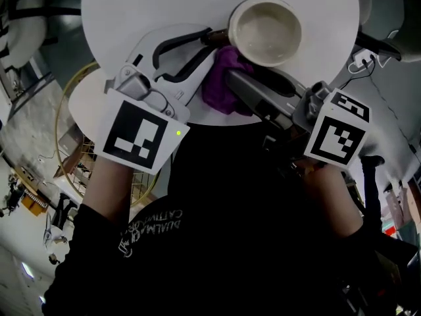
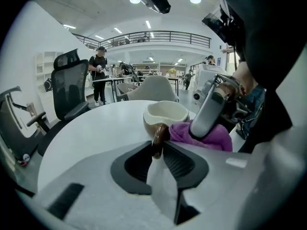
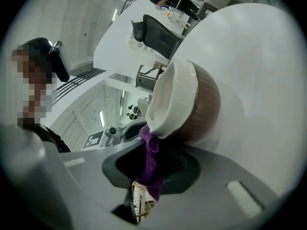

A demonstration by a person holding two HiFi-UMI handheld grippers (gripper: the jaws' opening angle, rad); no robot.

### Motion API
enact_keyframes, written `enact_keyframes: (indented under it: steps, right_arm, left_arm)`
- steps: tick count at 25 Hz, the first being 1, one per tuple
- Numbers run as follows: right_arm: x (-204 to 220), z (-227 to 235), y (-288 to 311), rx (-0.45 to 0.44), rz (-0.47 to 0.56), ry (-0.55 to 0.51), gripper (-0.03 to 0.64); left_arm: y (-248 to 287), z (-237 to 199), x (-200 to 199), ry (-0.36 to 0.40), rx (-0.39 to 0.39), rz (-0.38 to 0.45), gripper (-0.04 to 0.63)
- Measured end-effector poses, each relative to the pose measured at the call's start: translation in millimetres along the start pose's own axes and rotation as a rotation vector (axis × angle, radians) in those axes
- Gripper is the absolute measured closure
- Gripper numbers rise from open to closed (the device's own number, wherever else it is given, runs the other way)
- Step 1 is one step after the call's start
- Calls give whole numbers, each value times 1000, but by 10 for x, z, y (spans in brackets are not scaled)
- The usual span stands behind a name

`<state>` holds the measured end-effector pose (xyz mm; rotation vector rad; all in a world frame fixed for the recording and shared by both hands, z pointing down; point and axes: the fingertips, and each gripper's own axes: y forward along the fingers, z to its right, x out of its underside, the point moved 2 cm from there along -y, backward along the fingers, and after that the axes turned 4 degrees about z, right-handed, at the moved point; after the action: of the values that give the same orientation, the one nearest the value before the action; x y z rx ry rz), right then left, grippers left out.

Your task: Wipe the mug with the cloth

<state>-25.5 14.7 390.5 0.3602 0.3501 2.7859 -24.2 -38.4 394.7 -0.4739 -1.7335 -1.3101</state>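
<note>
Purple cloth (image 3: 151, 171), pinched in my right fingers (image 3: 180, 163), is touching the mug (image 3: 192, 104). My left fingers (image 2: 184, 164) are gripping its handle (image 2: 158, 137).

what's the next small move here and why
Probably rub the cloth around the mug, along its brown wall: the right tool clamps the cloth against the mug's side, while the left tool is shut on the handle, steadying it.

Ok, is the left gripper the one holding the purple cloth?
No, the left gripper is shut on the mug's handle, while the purple cloth is pinched by the right gripper.
</note>
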Motion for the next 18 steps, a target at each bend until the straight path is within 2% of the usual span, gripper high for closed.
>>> enact_keyframes:
  steps: [3,6,13,18]
  right_arm:
    - [-28,101,-183,1,4,-2,532]
    - [-70,177,-160,11,8,4,531]
    - [-46,213,-183,54,11,50,531]
    - [-122,202,-267,88,19,70,531]
  left_arm:
    - [136,149,-41,69,18,-36,526]
    - [163,111,3,103,33,-55,529]
    - [74,40,107,110,62,-76,531]
    - [58,32,126,118,107,-120,531]
